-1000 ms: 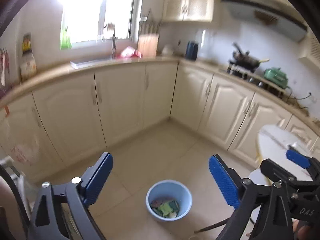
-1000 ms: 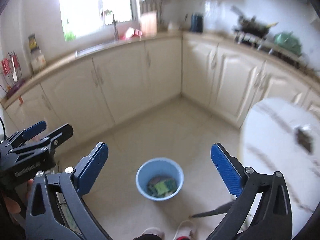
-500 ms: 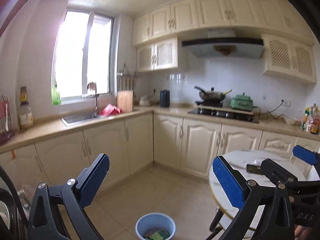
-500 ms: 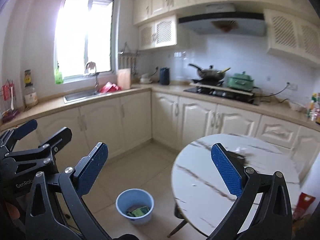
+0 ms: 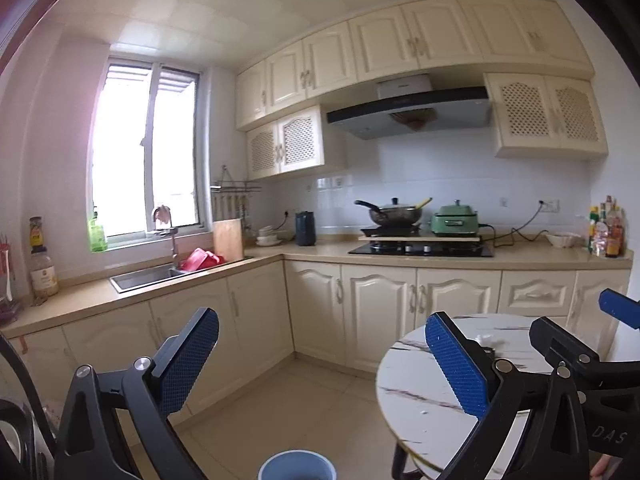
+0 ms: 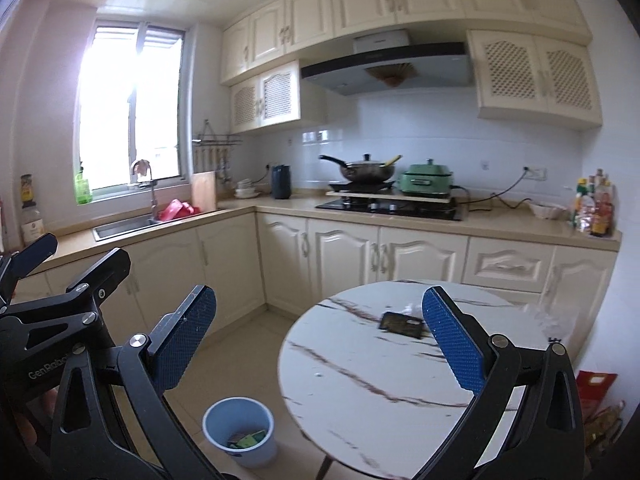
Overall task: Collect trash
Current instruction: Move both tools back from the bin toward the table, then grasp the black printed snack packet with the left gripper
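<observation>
Both your claws, the left gripper and the right gripper, are wide open and empty. The dark wrapper lies on the round table. The blue bin stands on the floor beside it.

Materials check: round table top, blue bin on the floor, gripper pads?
Round white table top: looks like marble or a marble-print slab, glossy, with brown veins; which one is unclear. Small blue bin: likely plastic, with smooth matte walls and a thin moulded rim. Blue pads of the right hand-held gripper: probably rubber, with a fine dimpled texture, on black, seemingly plastic fingers.
</observation>
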Demonstrator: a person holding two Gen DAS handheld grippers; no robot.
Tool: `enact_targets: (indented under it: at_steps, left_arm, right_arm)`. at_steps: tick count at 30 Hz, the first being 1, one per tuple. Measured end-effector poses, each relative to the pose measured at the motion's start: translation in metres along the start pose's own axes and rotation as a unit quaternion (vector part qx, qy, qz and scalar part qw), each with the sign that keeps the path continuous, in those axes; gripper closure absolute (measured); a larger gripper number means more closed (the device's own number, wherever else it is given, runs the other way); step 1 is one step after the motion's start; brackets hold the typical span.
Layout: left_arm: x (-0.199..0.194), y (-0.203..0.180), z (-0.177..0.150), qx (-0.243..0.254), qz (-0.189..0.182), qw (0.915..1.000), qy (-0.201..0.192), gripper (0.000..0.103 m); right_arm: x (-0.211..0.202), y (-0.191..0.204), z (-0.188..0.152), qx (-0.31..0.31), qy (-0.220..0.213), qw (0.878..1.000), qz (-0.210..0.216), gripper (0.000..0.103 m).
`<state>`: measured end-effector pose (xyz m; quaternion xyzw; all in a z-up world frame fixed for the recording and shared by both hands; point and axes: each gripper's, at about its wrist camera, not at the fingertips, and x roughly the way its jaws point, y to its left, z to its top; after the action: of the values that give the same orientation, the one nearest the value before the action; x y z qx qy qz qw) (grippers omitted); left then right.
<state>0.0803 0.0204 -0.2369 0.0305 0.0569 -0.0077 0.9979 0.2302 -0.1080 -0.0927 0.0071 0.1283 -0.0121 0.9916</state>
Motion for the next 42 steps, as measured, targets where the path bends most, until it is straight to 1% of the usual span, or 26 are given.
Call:
enact_targets:
  at_steps: [2, 4, 8, 11, 13, 14, 17, 20, 22, 24, 26, 28, 29, 30, 31, 32, 34, 36, 38, 40, 41, 42]
  left_arm:
    - [0.004, -0.004, 0.005, 0.005, -0.008, 1.0, 0.002, 0.001]
    - [0.016, -0.008, 0.013, 0.01, -0.018, 0.9998, 0.008, 0.001]
    - [0.051, -0.011, 0.034, 0.023, -0.034, 0.9989, 0.022, 0.001]
    - [0.076, -0.023, 0.045, 0.036, -0.046, 0.9977, 0.035, 0.001]
    - [0.096, -0.033, 0.05, 0.045, -0.059, 0.996, 0.05, 0.001]
    - [0.108, -0.036, 0.058, 0.048, -0.064, 0.9952, 0.056, 0.001]
    - [0.148, -0.052, 0.067, 0.053, -0.096, 0.9901, 0.089, 0.001]
    - [0.191, -0.071, 0.076, 0.064, -0.129, 0.9813, 0.128, 0.001]
    - [0.226, -0.085, 0.076, 0.078, -0.147, 0.9722, 0.165, 0.001]
    - [0.254, -0.096, 0.079, 0.081, -0.162, 0.9657, 0.186, 0.001]
    - [0.284, -0.106, 0.077, 0.083, -0.181, 0.9564, 0.213, 0.001]
    - [0.321, -0.119, 0.078, 0.079, -0.204, 0.9434, 0.249, 0.001]
    - [0.341, -0.125, 0.076, 0.079, -0.204, 0.9373, 0.271, 0.001]
    - [0.355, -0.132, 0.08, 0.08, -0.208, 0.9344, 0.278, 0.001]
    - [0.372, -0.139, 0.08, 0.079, -0.223, 0.9285, 0.287, 0.001]
    - [0.385, -0.145, 0.08, 0.076, -0.234, 0.9221, 0.299, 0.001]
    - [0.418, -0.158, 0.081, 0.052, -0.261, 0.9057, 0.33, 0.001]
    - [0.444, -0.17, 0.082, 0.044, -0.254, 0.8971, 0.358, 0.001]
    - [0.47, -0.184, 0.087, 0.039, -0.264, 0.8896, 0.37, 0.001]
    - [0.492, -0.195, 0.09, 0.036, -0.26, 0.8845, 0.386, 0.001]
    - [0.506, -0.202, 0.092, 0.032, -0.261, 0.8799, 0.396, 0.001]
    - [0.515, -0.207, 0.092, 0.034, -0.26, 0.8784, 0.399, 0.001]
  right_arm:
    - [0.001, -0.011, 0.0, 0.001, 0.001, 1.0, -0.01, 0.0]
    - [0.004, -0.022, 0.0, 0.0, 0.004, 1.0, -0.022, 0.0]
    - [0.014, -0.047, -0.002, 0.0, 0.012, 0.999, -0.042, 0.0]
    - [0.027, -0.067, -0.006, 0.006, 0.023, 0.998, -0.054, 0.0]
    - [0.039, -0.08, -0.009, 0.011, 0.035, 0.997, -0.061, 0.0]
    - [0.044, -0.085, -0.011, 0.012, 0.039, 0.997, -0.064, 0.0]
    - [0.064, -0.104, -0.016, 0.017, 0.061, 0.995, -0.071, 0.0]
    - [0.086, -0.125, -0.023, 0.028, 0.083, 0.993, -0.079, 0.0]
    - [0.103, -0.142, -0.029, 0.035, 0.103, 0.99, -0.09, 0.0]
    - [0.118, -0.158, -0.035, 0.04, 0.122, 0.987, -0.096, 0.0]
    - [0.136, -0.173, -0.042, 0.045, 0.146, 0.983, -0.101, 0.0]
    - [0.158, -0.189, -0.05, 0.048, 0.172, 0.978, -0.105, 0.0]
    - [0.166, -0.194, -0.053, 0.048, 0.182, 0.976, -0.108, 0.0]
    - [0.176, -0.201, -0.058, 0.048, 0.194, 0.974, -0.111, 0.0]
    - [0.188, -0.209, -0.063, 0.05, 0.206, 0.971, -0.11, 0.0]
    - [0.196, -0.214, -0.068, 0.053, 0.217, 0.968, -0.112, 0.0]
    - [0.215, -0.227, -0.078, 0.058, 0.24, 0.962, -0.114, 0.0]
    - [0.23, -0.236, -0.086, 0.068, 0.256, 0.958, -0.108, 0.0]
    - [0.243, -0.246, -0.093, 0.076, 0.27, 0.954, -0.103, 0.0]
    - [0.258, -0.254, -0.098, 0.071, 0.286, 0.949, -0.113, 0.0]
    - [0.262, -0.257, -0.099, 0.073, 0.29, 0.947, -0.115, 0.0]
    - [0.266, -0.262, -0.099, 0.077, 0.292, 0.947, -0.111, 0.0]
